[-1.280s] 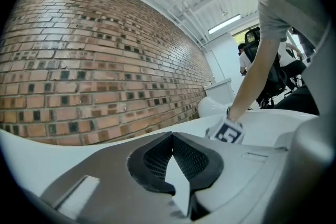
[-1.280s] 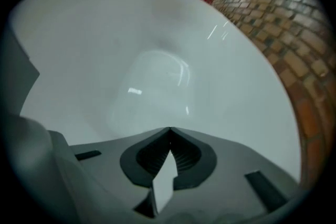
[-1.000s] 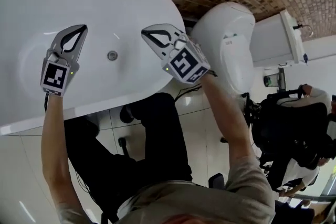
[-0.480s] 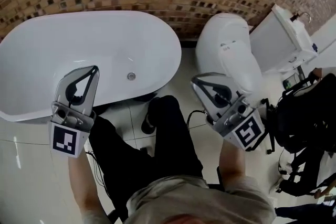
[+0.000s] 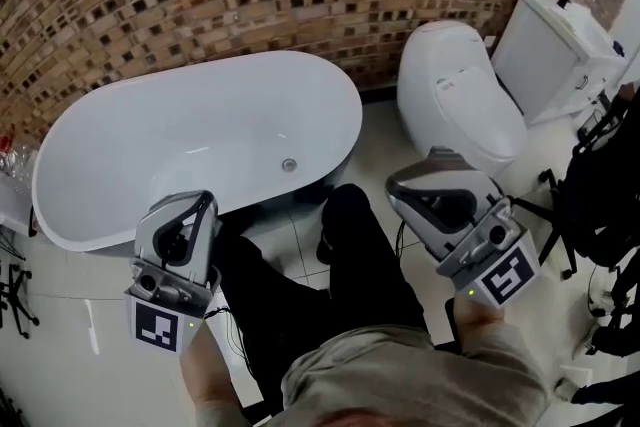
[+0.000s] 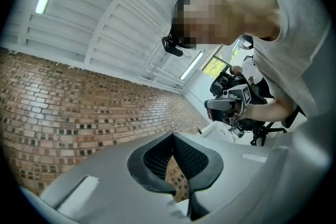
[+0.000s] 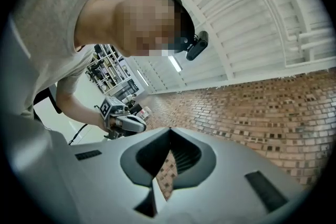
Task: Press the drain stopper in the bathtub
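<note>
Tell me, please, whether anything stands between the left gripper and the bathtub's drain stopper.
Nothing visible does; only the bathtub near rim lies between the left gripper and the uncovered drain stopper.

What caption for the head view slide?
Left claw and right claw, both shut and empty, hover short of the bathtub and drain stopper.

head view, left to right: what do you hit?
left claw → drain stopper → toilet bowl → toilet tank. Skipped the right claw: it overlaps the toilet bowl's span.
</note>
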The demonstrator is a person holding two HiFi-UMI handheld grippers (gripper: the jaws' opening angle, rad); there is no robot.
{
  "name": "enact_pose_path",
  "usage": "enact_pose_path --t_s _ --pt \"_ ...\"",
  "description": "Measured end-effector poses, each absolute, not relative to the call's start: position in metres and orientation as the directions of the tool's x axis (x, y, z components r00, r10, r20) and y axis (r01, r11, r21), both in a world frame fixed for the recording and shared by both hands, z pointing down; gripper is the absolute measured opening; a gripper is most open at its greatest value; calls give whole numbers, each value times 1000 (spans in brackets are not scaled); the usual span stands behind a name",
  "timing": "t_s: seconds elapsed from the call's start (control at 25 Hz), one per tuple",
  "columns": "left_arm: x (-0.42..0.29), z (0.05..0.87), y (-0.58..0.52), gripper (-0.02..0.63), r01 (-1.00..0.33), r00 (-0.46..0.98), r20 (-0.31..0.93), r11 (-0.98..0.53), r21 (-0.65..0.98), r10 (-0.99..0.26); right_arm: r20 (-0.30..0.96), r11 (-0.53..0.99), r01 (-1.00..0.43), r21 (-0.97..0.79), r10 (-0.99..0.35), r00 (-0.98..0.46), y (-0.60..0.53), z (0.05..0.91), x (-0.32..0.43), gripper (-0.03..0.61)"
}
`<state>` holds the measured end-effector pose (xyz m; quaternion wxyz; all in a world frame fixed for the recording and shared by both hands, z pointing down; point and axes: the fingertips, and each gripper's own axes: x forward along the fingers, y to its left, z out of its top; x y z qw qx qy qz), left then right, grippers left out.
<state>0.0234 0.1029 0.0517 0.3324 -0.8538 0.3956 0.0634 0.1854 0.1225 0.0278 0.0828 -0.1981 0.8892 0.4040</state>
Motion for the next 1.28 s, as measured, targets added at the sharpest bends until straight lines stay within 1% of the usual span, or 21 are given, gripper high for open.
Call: enact_pose_path --t_s 0.16,0.48,1.28 --pt "33 38 117 -3 -700 701 -376 -486 -523 -606 -331 593 -424 684 -266 -905 129 20 187 0" --pt "57 33 137 -3 -645 755 -354 -529 -551 -553 -317 600 -393 696 -234 -919 139 22 178 0" --pt "52 36 133 -3 -651 750 -348 -531 -543 -563 -302 615 -373 695 -222 -927 134 32 173 0"
